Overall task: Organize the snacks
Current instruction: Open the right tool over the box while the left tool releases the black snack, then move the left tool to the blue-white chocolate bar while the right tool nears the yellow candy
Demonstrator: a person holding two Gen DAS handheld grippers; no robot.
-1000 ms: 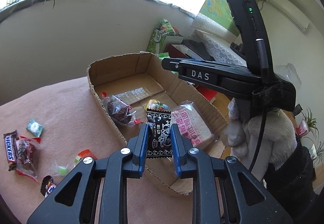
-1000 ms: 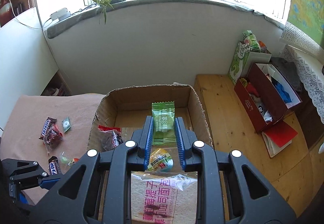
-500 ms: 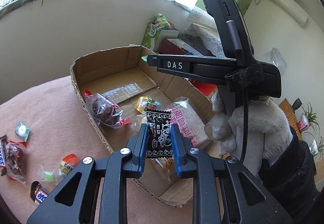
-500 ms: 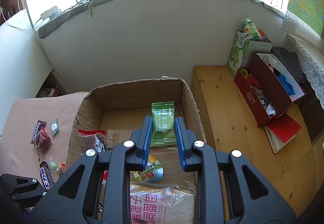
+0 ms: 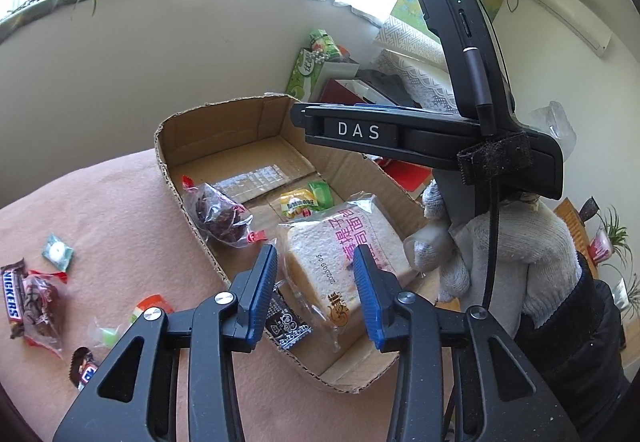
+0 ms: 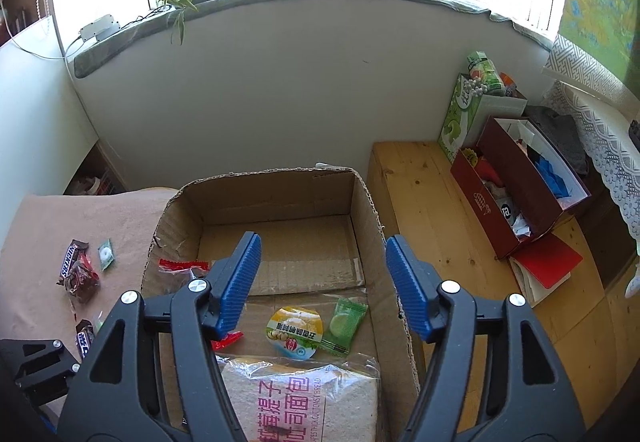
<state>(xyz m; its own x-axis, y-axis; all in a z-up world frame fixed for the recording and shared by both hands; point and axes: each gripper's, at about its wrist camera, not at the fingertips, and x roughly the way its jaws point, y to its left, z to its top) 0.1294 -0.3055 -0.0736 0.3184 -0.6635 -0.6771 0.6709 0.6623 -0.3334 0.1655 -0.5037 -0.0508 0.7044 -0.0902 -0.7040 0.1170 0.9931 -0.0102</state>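
An open cardboard box (image 5: 224, 126) (image 6: 272, 198) sits on a pink cloth. Inside lie a bread pack (image 5: 344, 254) (image 6: 304, 402), a dark dried-fruit bag (image 5: 222, 218), a yellow round snack (image 6: 295, 331), a green candy packet (image 6: 344, 326) (image 5: 320, 194) and a black cookie packet (image 5: 286, 322) at the near wall. My left gripper (image 5: 316, 282) is open and empty above the box's near end. My right gripper (image 6: 320, 282) is open and empty above the box middle; it also shows in the left wrist view (image 5: 304, 118).
Loose snacks lie on the cloth (image 5: 100, 202) left of the box: a Snickers bar (image 5: 12, 294) (image 6: 70, 258), a red-wrapped bag (image 5: 44, 306), a mint (image 5: 58, 251) and small candies (image 5: 104, 334). A wooden bench (image 6: 432, 210) with a red box (image 6: 516, 198) stands on the right.
Both grippers have opened. The left let go of the black cookie packet, now lying in the box. The right let go of the green candy packet, now beside the yellow snack.
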